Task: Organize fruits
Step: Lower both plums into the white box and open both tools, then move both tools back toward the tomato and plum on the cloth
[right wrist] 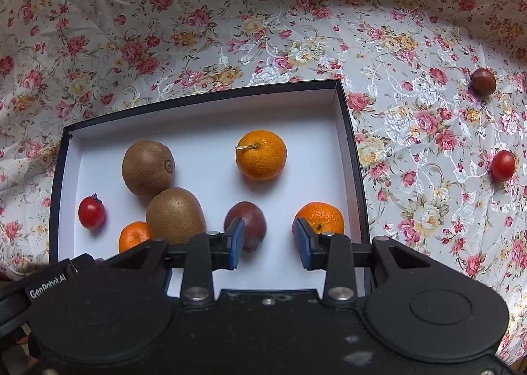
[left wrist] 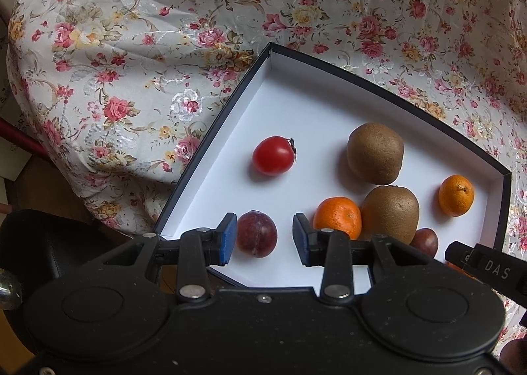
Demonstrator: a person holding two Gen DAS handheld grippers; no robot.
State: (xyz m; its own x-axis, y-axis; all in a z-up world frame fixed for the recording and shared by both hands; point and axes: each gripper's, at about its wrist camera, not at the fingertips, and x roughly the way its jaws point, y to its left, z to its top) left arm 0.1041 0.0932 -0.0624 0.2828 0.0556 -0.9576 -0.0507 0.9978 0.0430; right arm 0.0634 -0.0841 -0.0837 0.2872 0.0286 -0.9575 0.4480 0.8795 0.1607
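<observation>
Two tools hang over the box, and both are spread wide with nothing in them. The left tool point(left wrist: 264, 238) sits low in the middle of its picture. A dark plum point(left wrist: 257, 233) lies between its blue pads, just beside the left pad point(left wrist: 228, 238), but the pads do not squeeze it. The right tool point(right wrist: 269, 241) is low in the middle of its picture too. A second dark plum point(right wrist: 248, 222) peeks out by its left pad, and a small orange point(right wrist: 319, 218) sits by its right pad.

The box point(right wrist: 352, 151) has a white floor and dark walls. Inside it are two kiwis point(right wrist: 148, 167) that touch each other, a red tomato point(right wrist: 92, 212) near the left wall, an orange with a stem point(right wrist: 261, 155) higher up, and one more orange point(right wrist: 133, 236) tucked low beside the front kiwi.

Two fruits are not in the box yet. A red tomato point(right wrist: 503, 165) and a dark round fruit point(right wrist: 483, 81) lie on the flowery cloth point(right wrist: 230, 13) over the desk, far at the right edge of the right picture.

What could go wrong? Round fruit rolls, so a bump from a pad could push a plum away. The cloth is bumpy, so the loose fruits might roll off. A hard squeeze could squash a soft tomato. The two tools are close together and could knock each other.
</observation>
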